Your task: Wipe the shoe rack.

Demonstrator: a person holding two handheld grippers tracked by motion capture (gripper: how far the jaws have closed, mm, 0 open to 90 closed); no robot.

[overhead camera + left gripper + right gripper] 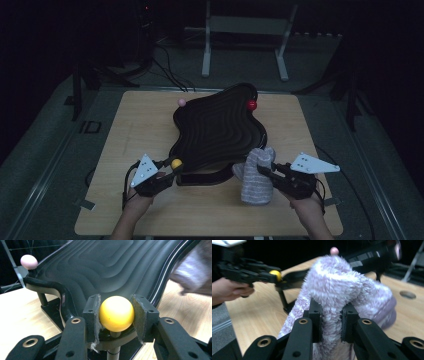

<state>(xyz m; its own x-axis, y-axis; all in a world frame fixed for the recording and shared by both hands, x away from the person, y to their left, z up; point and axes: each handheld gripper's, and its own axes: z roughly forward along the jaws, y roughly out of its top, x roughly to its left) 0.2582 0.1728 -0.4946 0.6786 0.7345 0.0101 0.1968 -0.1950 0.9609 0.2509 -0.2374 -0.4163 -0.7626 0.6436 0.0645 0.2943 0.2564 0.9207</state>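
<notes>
The left claw (116, 315) is clamped on the yellow ball (116, 313) at the near end of the black wavy tray (215, 130). The right claw (331, 317) pinches the fuzzy sock (337, 287) – it hangs down to the table (125, 125), just right of the tray – so the tray lies to the sock's left.

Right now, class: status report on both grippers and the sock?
Left gripper shut on yellow knob. Right gripper shut on sock, lifted beside rack. Nothing in the way.

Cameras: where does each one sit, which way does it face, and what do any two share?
High view: above the person's side, facing forward and down on the table; forearms, both grippers show.
Left gripper view: rides the left gripper, looking along jaws shut on the yellow ball, up the black wavy tray.
Right gripper view: rides the right gripper, jaws shut on the fuzzy sock; a hand beyond.
Shared: all three show ball and sock.
</notes>
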